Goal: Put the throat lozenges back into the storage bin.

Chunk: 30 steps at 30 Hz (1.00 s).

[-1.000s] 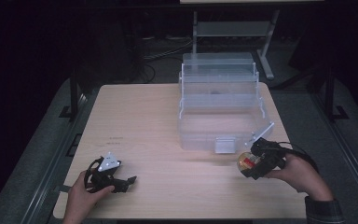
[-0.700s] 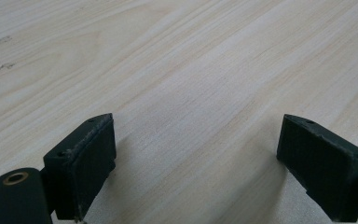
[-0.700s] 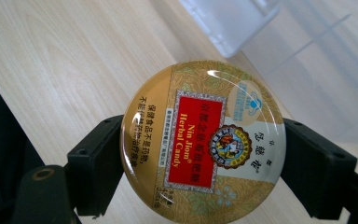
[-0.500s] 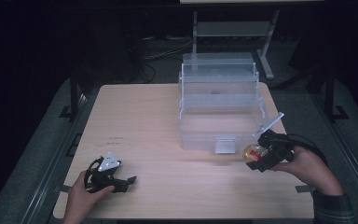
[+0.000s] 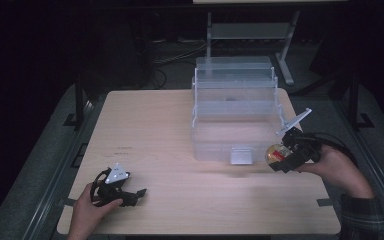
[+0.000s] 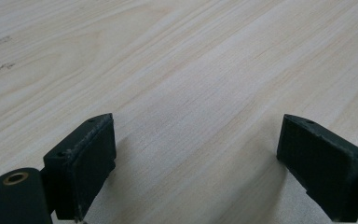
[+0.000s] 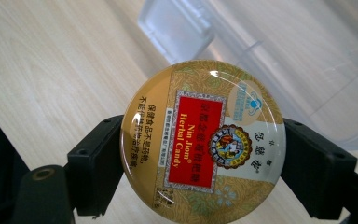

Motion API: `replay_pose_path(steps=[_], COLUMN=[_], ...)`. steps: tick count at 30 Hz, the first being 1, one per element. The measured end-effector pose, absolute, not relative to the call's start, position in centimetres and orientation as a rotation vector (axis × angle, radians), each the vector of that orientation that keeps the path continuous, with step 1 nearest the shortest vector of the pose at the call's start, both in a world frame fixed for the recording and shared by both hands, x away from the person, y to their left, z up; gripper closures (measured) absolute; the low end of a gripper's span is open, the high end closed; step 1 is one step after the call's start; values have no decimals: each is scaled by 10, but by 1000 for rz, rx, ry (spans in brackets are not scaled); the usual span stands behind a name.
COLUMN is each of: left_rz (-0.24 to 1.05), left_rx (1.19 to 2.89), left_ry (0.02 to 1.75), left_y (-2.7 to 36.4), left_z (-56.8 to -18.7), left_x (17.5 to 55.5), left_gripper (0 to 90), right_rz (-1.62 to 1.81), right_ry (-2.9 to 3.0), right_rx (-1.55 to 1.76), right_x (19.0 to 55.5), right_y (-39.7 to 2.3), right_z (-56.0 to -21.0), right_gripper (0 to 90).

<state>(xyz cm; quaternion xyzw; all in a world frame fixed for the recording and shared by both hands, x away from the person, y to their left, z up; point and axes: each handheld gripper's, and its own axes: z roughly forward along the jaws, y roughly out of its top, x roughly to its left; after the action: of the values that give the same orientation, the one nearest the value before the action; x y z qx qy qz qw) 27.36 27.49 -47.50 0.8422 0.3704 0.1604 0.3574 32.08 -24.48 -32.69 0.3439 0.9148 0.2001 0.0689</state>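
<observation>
A round gold candy tin [image 7: 203, 144] with a red label sits between the two black jaws of my right gripper [image 7: 203, 161], which is shut on it. In the high view the tin [image 5: 275, 153] hangs above the table beside the front right corner of a clear plastic tiered box [image 5: 232, 115], held by my right gripper [image 5: 280, 156]. My left gripper [image 5: 139, 194] rests on the table near the front left, in a hand. Its jaws stand open with only bare wood between them in the left gripper view [image 6: 196, 168].
The light wooden table [image 5: 170, 125] carries the clear box at its back right. The box has a small front latch [image 5: 241, 156] and a lifted clear side flap [image 5: 295, 122]. A metal stand [image 5: 250, 30] is behind the table in the dark.
My right gripper has risen with the tin and drawn to the right, closer to the box's front right corner. The left gripper has stayed put.
</observation>
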Motion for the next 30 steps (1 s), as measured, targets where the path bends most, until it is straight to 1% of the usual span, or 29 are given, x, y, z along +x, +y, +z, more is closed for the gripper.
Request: replay_pose_path(steps=[16, 30], left_rz=[414, 412], left_rx=[2174, 2177], left_ry=[956, 956], left_y=[275, 275], left_z=[-475, -475], left_x=[274, 273], left_gripper=[107, 107], right_rz=[589, 573], right_ry=[2674, 2595], right_rx=[1123, 1204], right_x=[359, 391], right_y=[-257, -262], right_z=[-317, -323], right_gripper=[198, 197])
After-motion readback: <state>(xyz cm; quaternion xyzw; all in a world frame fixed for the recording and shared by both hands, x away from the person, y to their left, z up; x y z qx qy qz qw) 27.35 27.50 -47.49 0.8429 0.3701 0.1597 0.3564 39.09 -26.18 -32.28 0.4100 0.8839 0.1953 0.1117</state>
